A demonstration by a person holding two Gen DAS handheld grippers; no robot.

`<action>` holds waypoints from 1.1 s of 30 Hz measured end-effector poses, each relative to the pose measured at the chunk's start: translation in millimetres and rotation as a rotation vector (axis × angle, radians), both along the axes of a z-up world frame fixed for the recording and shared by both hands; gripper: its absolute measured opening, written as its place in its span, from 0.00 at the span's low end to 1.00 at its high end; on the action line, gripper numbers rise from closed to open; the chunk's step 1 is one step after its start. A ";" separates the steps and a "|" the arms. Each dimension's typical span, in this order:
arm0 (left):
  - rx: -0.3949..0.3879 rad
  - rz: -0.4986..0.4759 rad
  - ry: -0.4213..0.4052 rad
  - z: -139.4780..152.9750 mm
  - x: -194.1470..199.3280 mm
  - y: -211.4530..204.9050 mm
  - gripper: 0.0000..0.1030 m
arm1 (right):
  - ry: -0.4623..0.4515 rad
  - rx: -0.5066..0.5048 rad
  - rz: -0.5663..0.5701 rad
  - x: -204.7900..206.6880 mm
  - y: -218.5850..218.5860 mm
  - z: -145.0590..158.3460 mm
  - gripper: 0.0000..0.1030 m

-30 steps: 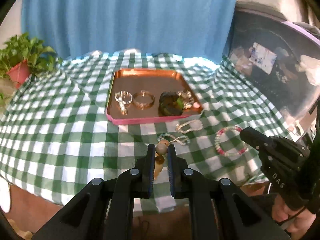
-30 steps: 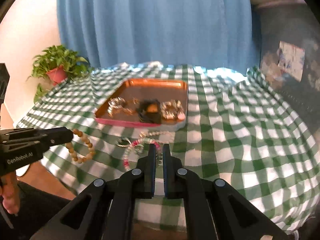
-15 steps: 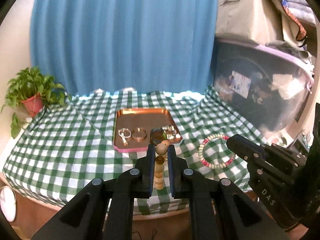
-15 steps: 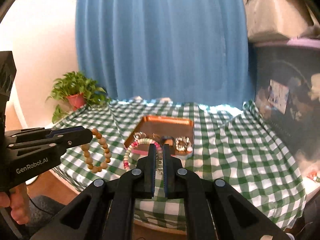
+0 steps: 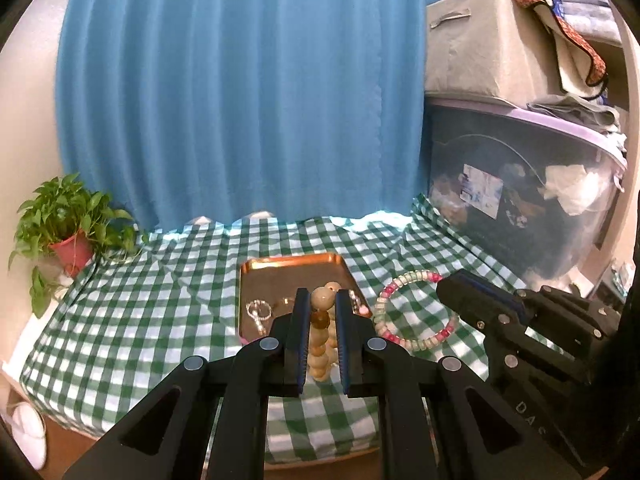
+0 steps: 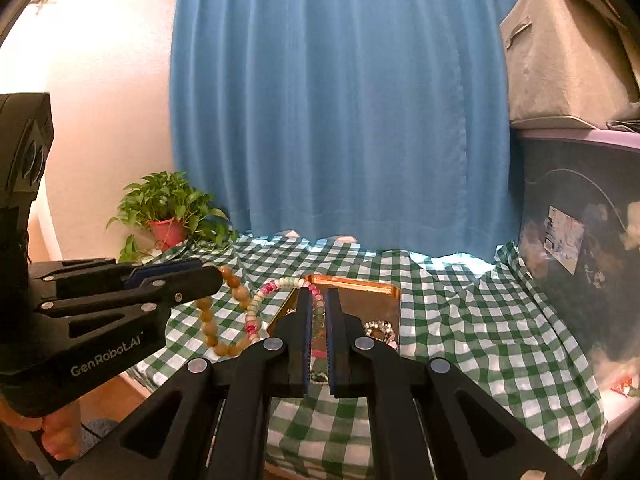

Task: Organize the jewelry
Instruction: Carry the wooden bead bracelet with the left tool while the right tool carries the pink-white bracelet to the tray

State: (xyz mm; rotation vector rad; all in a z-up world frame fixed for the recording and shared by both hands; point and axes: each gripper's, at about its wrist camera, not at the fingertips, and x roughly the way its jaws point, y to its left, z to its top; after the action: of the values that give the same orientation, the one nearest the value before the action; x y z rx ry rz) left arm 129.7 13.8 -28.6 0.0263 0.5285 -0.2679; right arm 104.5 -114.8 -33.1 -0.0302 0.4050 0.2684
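Observation:
My left gripper is shut on a wooden bead bracelet, which hangs in the air below its tips; the same wooden bead bracelet dangles from the left gripper in the right wrist view. My right gripper is shut on a pink, white and green bead bracelet, also lifted off the table. In the left wrist view that pink bead bracelet hangs from the right gripper. Beyond both lies a copper tray with several rings and bracelets in it.
The table wears a green-and-white checked cloth. A potted plant stands at its far left, a blue curtain hangs behind, and a dark storage bin with a grey box on top stands at the right. A hand holds the left gripper.
Both grippers have risen well above the table, each carrying its bracelet up; the tray and cloth now sit lower and farther away in both views.

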 end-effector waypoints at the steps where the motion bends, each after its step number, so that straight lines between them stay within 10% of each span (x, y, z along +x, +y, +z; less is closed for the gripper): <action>1: -0.005 0.002 0.001 -0.8 5.3 1.1 0.12 | 0.000 0.000 0.001 3.0 0.7 -0.5 0.05; 25: -0.050 0.009 0.057 -78.0 152.5 14.8 0.12 | 0.062 -0.008 0.007 136.8 -5.4 -62.3 0.05; 33: -0.109 -0.004 0.020 -61.7 192.3 32.3 0.12 | 0.044 -0.045 0.019 174.1 -14.1 -68.5 0.05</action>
State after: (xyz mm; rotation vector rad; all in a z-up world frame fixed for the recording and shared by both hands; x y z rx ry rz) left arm 321.9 46.2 -90.3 -0.0809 0.5331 -0.3007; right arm 278.6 -128.9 -101.6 -0.0725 0.4549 0.2791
